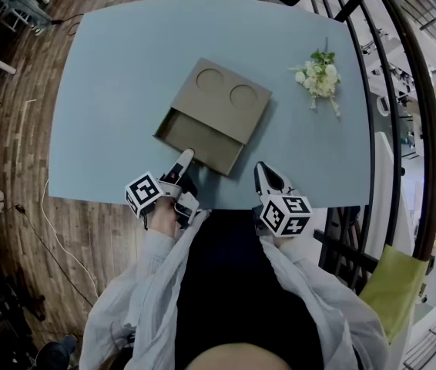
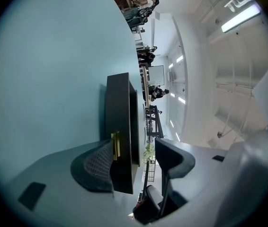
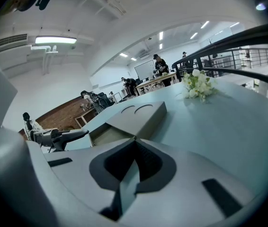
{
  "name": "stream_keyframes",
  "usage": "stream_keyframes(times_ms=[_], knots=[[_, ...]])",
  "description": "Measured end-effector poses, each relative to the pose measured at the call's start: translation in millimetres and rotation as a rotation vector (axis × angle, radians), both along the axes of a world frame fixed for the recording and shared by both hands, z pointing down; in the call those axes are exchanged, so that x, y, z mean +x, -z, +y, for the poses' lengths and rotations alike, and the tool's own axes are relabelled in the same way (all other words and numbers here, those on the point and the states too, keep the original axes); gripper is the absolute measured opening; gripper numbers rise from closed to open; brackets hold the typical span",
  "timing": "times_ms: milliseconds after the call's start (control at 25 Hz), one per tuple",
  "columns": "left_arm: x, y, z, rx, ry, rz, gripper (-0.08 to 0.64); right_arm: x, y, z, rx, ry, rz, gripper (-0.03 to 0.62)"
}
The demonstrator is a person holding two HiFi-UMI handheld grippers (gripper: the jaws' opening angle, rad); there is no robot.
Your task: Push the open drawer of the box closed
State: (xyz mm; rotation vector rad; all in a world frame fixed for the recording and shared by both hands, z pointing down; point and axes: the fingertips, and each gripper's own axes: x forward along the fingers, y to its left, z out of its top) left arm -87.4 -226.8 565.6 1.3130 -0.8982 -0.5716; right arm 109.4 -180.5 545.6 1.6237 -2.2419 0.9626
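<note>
One blue table (image 1: 110, 91); box (image 1: 229, 91) at centre, drawer (image 1: 195, 133) out toward seven o'clock. Left gripper (image 1: 183, 159) at drawer front, jaws apart around its edge, unclamped, likely for pushing. Right gripper (image 1: 263, 172) at five o'clock, pinched together, empty, idle.

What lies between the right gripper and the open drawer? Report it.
Only bare blue table separates the right gripper from the drawer, as the head view shows.

Flat tan box (image 1: 229, 95), two round recesses in its top, lies askew mid-table (image 1: 110, 91). Its drawer (image 1: 199, 136) stands open, pulled toward the near edge; small gold handle (image 2: 116, 144) on its front.
</note>
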Motion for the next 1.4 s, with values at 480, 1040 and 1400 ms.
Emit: stream_keyframes(times_ms=[480, 1040, 1400], knots=[[12.6, -2.8, -19.5, -0.003, -0.018, 0.022, 0.279, 5.5, -6.8, -18.5, -0.021, -0.004, 0.000, 0.007], [23.2, -7.0, -39.1, -0.023, -0.024, 0.011, 0.279, 18.9, -11.4, -31.7, -0.035, -0.021, 0.002, 0.007], [31.5, -6.2, -52.5, -0.027, -0.030, 0.013, 0.279, 26.9, -12.8, -39.8, -0.044, -0.034, 0.002, 0.008]])
